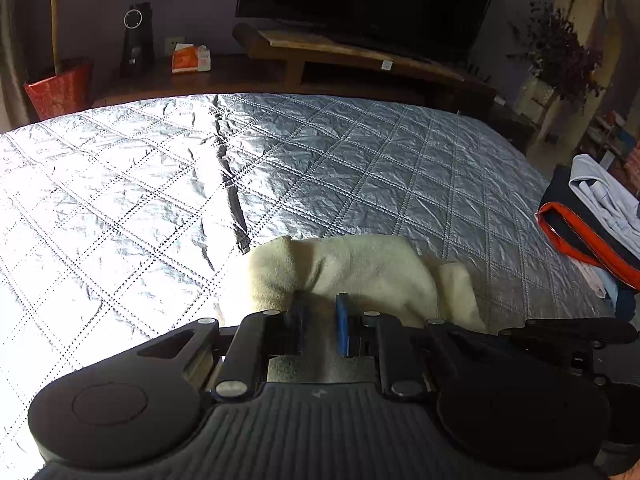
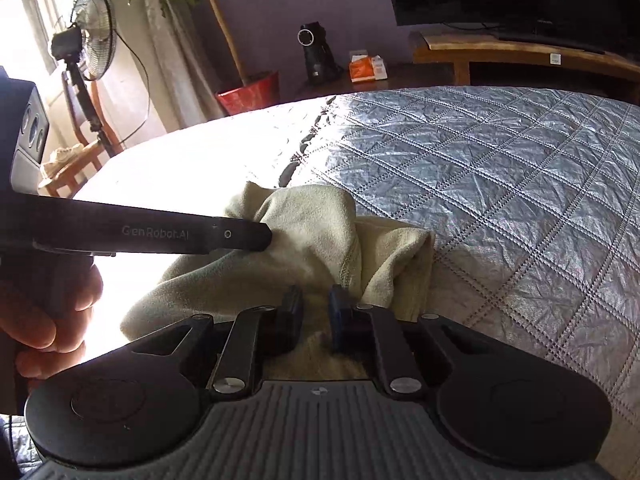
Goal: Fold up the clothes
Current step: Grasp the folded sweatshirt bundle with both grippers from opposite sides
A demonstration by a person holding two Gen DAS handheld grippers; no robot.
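A cream garment (image 1: 352,268) is being shown against a silver-grey bedspread (image 1: 360,168) quilted in diamonds. At three o'clock, a black and orange bag (image 1: 580,232) is being topped by pale lavender clothes (image 1: 604,200).

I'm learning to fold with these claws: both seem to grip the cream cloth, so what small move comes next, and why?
Probably lift and draw the two claws apart. The cream cloth is bunched in a heap on the quilt, and the left claw and right claw each pinch it close together, so it needs spreading flat before any fold.
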